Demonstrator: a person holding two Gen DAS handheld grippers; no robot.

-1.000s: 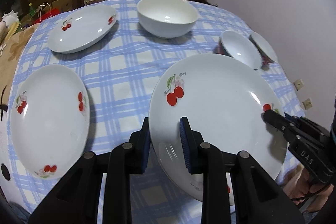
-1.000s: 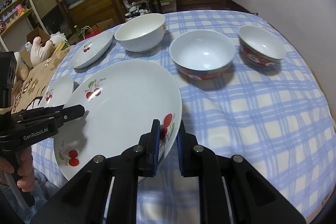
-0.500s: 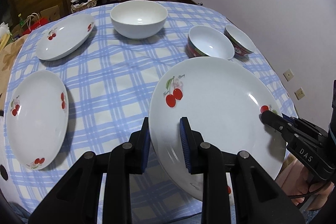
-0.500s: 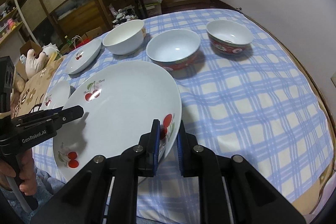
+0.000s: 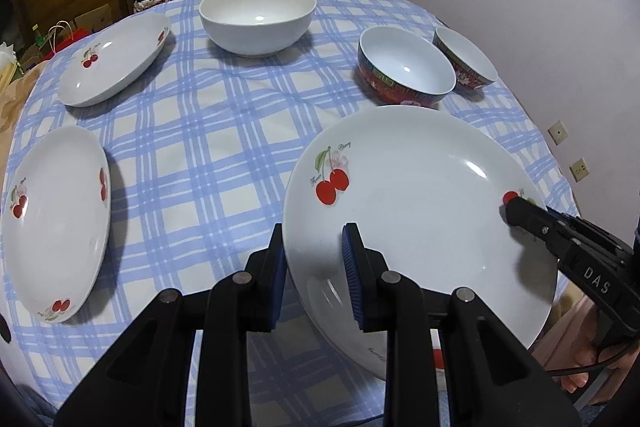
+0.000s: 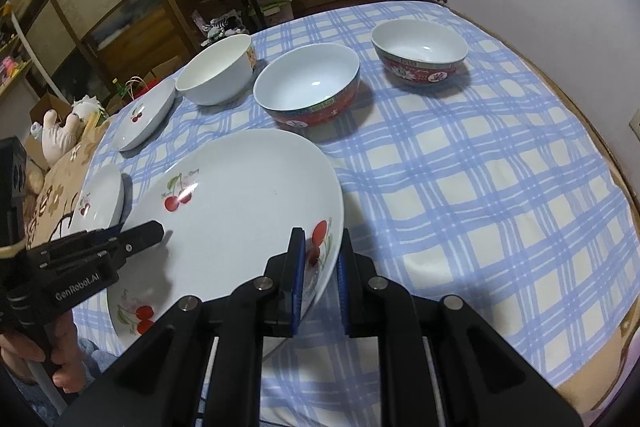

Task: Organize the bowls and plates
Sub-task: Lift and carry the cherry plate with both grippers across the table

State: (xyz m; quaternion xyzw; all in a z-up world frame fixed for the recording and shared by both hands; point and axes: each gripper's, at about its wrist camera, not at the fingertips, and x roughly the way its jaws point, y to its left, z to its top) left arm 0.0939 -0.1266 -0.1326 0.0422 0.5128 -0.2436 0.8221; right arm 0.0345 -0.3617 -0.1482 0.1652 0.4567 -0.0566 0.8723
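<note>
Both the left claw [image 5: 314,259] and right claw [image 6: 320,267] grip the empty large plate's [image 5: 420,195] rim.

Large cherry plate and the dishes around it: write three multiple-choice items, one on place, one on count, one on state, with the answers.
1. Where does the plain white bowl stand?
A. far side of the table
B. on the large cherry plate
C. inside a red-patterned bowl

2. How many red-patterned bowls are there?
A. one
B. two
C. four

3. How is the large cherry plate held?
A. by neither tongs
B. by the left tongs only
C. by both tongs

Answers:
1 A, it sits beyond the small plates.
2 B, a nearer bowl and a farther one.
3 C, the left tongs and right tongs each clamp its rim.
</note>
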